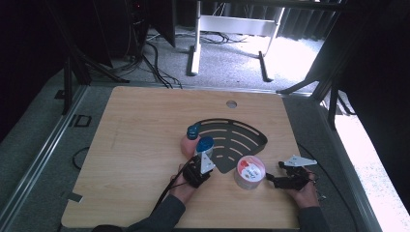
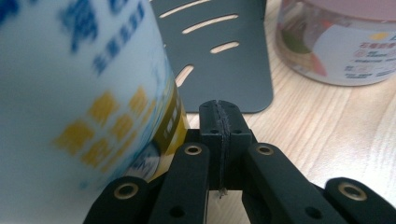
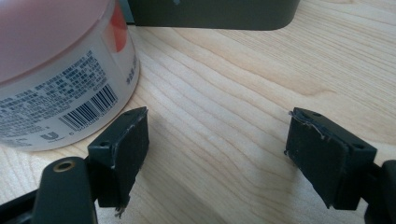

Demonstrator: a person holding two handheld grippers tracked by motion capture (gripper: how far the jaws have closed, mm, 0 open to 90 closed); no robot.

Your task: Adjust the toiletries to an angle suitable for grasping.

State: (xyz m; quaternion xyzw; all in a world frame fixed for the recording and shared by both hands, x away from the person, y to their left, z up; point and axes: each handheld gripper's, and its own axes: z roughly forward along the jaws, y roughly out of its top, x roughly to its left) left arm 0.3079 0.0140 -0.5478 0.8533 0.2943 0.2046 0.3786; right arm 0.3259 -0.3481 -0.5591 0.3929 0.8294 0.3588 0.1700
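Observation:
A white bottle with blue and yellow print stands close against the left side of my left gripper, whose jaws are shut with nothing between them. In the high view this blue-capped bottle rises just beyond the left gripper, and a second blue-capped bottle stands behind it. A clear jar with a pink lid sits between the two hands. My right gripper is open over bare wood, and the jar stands just beyond its left fingertip, outside the jaws.
A black slotted fan-shaped rack lies flat on the wooden table behind the jar and bottles. Its near edge lies just ahead of the left gripper. A round hole sits near the table's far edge.

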